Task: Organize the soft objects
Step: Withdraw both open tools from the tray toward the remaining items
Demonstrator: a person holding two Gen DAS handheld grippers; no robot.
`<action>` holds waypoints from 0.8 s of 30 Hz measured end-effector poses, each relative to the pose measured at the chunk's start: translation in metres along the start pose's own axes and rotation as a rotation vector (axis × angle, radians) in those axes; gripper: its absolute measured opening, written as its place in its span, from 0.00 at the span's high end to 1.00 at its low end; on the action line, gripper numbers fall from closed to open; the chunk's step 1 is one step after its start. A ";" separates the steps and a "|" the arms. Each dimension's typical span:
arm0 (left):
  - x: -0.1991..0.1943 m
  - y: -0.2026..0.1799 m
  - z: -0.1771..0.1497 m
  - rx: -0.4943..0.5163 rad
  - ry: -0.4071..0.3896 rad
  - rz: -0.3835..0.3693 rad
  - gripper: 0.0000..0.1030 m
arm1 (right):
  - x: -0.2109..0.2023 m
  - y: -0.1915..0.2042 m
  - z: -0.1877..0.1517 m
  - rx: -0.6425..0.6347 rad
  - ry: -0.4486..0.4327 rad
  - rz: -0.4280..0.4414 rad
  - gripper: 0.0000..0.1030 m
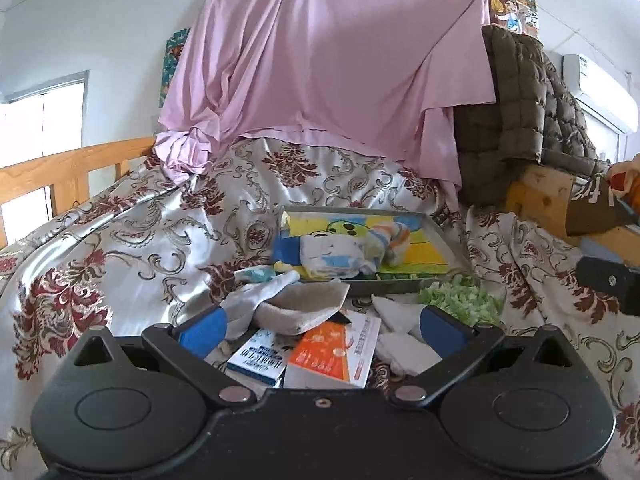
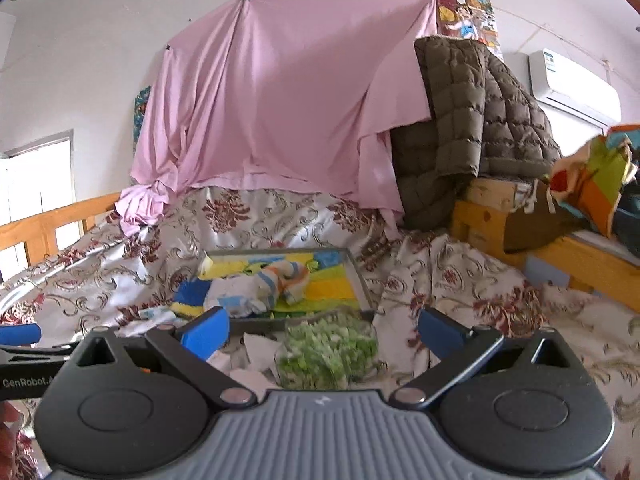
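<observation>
A grey metal tray (image 1: 438,236) (image 2: 362,284) lined with a yellow, blue and green cartoon cloth lies on the patterned bedspread. A bundle of pale striped socks (image 1: 340,252) (image 2: 256,290) rests in it. In front of the tray lie a beige sock (image 1: 308,306) and a grey-white sock (image 1: 256,300). My left gripper (image 1: 320,322) is open just above the beige sock and two boxes. My right gripper (image 2: 322,330) is open over a clear bowl of green bits (image 2: 328,352) (image 1: 460,300). White cloth pieces (image 1: 400,332) lie beside the boxes.
A blue-white box (image 1: 260,356) and an orange-white box (image 1: 336,354) lie under the left gripper. A pink sheet (image 1: 320,60) hangs behind, a brown quilted jacket (image 2: 472,128) drapes a wooden frame (image 2: 488,216). A wooden rail (image 1: 60,172) runs along the left. The left gripper's body (image 2: 24,344) shows at the right view's left edge.
</observation>
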State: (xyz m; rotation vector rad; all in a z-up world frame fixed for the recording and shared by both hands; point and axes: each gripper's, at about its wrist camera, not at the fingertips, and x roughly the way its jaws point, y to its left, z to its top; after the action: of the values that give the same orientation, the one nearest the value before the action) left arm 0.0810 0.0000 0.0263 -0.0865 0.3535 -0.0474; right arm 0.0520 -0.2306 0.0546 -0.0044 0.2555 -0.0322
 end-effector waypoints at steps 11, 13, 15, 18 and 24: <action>0.007 -0.001 -0.023 0.037 0.075 0.049 0.01 | 0.000 -0.012 -0.035 0.020 0.103 0.011 0.00; 0.009 -0.002 -0.028 0.055 0.093 0.043 0.01 | 0.002 -0.016 -0.040 0.040 0.145 0.022 0.00; 0.010 -0.004 -0.034 0.086 0.100 0.040 0.01 | 0.005 -0.017 -0.044 0.045 0.184 0.025 0.00; 0.011 -0.009 -0.041 0.137 0.110 0.028 0.01 | 0.012 -0.014 -0.051 0.015 0.224 0.015 0.00; 0.015 -0.017 -0.050 0.221 0.144 0.012 0.01 | 0.023 -0.003 -0.063 -0.055 0.310 0.035 0.00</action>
State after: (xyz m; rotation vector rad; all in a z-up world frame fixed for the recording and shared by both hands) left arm 0.0777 -0.0215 -0.0239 0.1388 0.4902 -0.0807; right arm 0.0586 -0.2343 -0.0118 -0.0502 0.5664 0.0088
